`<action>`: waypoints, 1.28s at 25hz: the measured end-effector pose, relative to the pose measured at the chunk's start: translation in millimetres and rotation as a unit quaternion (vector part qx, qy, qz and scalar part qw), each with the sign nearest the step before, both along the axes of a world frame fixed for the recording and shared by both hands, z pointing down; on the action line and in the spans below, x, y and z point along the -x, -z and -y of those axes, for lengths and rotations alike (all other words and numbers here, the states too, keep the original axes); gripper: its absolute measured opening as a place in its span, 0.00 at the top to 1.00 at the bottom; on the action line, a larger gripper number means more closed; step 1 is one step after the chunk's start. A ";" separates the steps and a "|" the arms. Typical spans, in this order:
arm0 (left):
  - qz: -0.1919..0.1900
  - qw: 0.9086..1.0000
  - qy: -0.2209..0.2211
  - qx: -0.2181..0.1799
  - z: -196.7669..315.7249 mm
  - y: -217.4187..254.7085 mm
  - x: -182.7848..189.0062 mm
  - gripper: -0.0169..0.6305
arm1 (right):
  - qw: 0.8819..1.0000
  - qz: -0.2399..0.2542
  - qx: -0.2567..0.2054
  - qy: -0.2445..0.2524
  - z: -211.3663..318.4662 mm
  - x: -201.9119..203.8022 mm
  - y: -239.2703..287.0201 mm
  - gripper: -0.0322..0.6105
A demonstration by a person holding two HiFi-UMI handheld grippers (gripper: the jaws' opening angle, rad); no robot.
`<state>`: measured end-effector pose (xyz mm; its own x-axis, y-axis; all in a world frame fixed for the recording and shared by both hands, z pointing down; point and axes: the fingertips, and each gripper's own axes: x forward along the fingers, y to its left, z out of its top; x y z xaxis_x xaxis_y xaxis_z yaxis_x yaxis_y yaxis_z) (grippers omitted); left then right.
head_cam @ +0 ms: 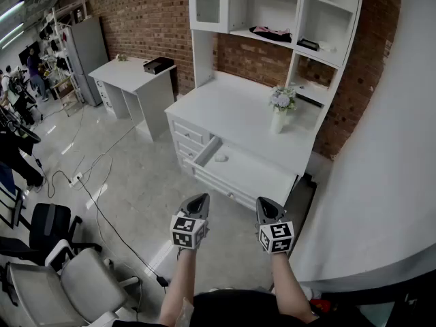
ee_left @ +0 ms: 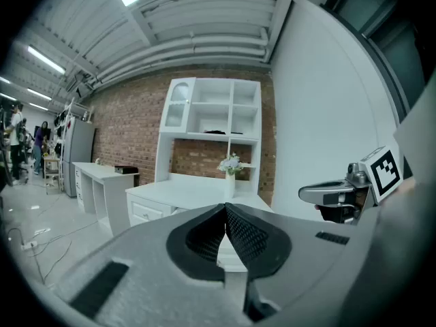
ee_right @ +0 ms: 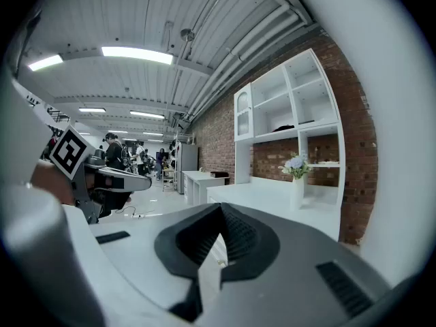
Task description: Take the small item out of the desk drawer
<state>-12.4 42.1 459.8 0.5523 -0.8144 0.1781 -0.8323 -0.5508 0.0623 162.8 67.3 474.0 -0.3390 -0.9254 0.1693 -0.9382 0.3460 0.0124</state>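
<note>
Nearest me, at the bottom centre of the head view, I am holding the left tongs [head_cam: 197,201] and right tongs [head_cam: 266,205] side by side over the floor [head_cam: 129,182], both pointing toward the counter [head_cam: 231,107] and well apart from it. Both tongs are clenched on nothing: in each gripper view the jaws are meeting at their tips with nothing between them. In the middle of the head view the drawer [head_cam: 262,179] is standing pulled out from the counter's front. The item [head_cam: 221,158] is lying inside it, near the drawer's upper-left end. Above the drawer, right of centre, a vase [head_cam: 278,120] of flowers is standing upright on the counter.
</note>
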 end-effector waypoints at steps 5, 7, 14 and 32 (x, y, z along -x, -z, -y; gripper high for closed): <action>0.002 1.000 -0.002 0.008 -0.3 -8.4 0.7 0.96 | 1.000 0.003 0.001 -0.001 -0.3 -0.2 0.5 0.95; 0.003 1.000 -0.003 0.011 -1.6 -10.3 1.3 0.96 | 1.000 0.002 0.001 0.000 -1.2 1.2 0.6 0.95; 0.003 1.000 -0.002 0.015 -3.1 -14.9 2.3 0.96 | 1.000 0.013 0.007 0.005 -3.7 3.3 -3.2 0.95; -0.008 1.000 -0.011 0.028 -17.1 -24.6 12.7 0.96 | 1.000 0.024 0.002 -0.001 -18.4 13.7 -0.7 0.95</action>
<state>-25.1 59.2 484.4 0.5722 -0.7914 0.2150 -0.8193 -0.5635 0.1062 149.1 85.7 474.8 -0.3458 -0.9251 0.1566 -0.9380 0.3449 -0.0341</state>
